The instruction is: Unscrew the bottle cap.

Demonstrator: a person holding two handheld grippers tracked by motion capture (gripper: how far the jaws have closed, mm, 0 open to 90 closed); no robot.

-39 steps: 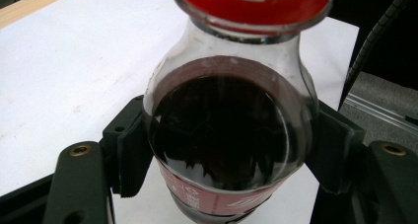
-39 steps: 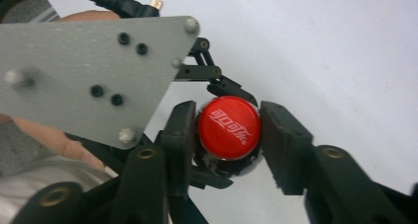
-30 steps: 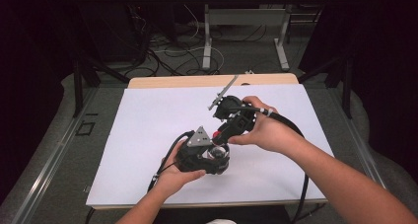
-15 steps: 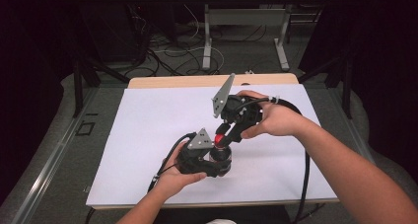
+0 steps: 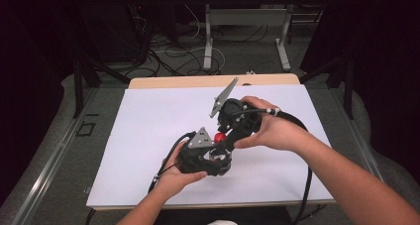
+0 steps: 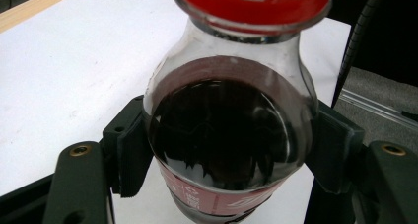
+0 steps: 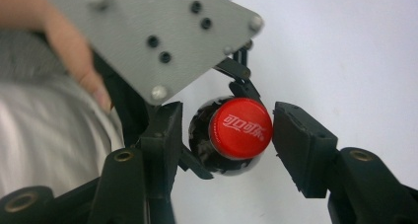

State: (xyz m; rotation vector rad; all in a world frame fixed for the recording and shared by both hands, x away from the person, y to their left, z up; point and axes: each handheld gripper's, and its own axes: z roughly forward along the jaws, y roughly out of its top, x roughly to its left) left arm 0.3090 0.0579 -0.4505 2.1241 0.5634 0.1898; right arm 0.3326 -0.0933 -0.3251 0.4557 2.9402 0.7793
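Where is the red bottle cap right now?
In the right gripper view, the red cap sits between the right tongs' open jaws, atop the cola bottle that the left tongs clamp.

A lab or test room: a white-covered desk (image 5: 148,121), loose cables (image 5: 168,51) on grey floor, metal frame legs (image 5: 208,36), dark surroundings.

We see a counter (image 5: 148,88) with a pale wood top, most of it under a white sheet (image 5: 148,136) that leaves a wood strip bare at twelve o'clock. Beyond that edge, also at twelve o'clock, the legs of a grey frame (image 5: 208,41) stand on a grey floor (image 5: 44,185). Loose black cables (image 5: 168,51) lie tangled at eleven o'clock. A dark rail (image 5: 54,158) runs along the floor at nine o'clock.
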